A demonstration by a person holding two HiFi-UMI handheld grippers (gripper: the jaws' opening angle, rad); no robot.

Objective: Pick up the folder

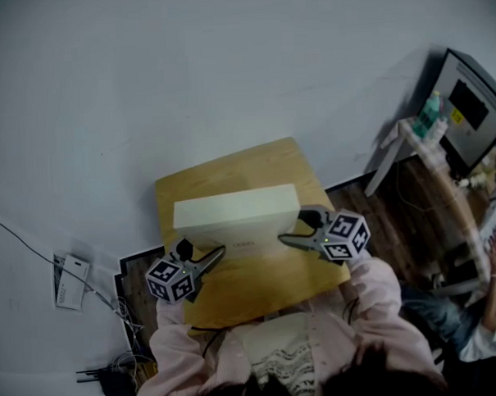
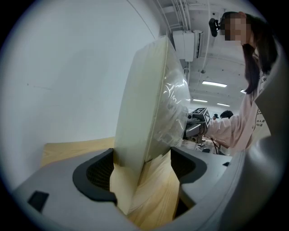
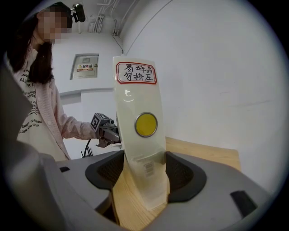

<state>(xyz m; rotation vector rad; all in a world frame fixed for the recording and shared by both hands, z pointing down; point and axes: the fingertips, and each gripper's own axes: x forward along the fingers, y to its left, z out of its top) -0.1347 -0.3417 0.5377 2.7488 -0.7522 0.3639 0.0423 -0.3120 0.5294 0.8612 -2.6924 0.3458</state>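
A thick cream-white folder (image 1: 236,210) stands on edge on the small wooden table (image 1: 260,287). In the right gripper view its spine (image 3: 137,135) carries a red-framed label and a yellow round sticker. My right gripper (image 1: 294,225) is shut on that spine end, and both pads (image 3: 178,173) touch it. My left gripper (image 1: 213,254) is at the other end, open. There the folder (image 2: 144,103) rests against the left pad (image 2: 97,173), while a gap with clear plastic film shows at the right pad.
The table stands against a white wall. Cables and a white card (image 1: 69,283) lie on the floor to the left. At the right are a grey cabinet (image 1: 470,109), a cluttered desk and a seated person (image 1: 491,305).
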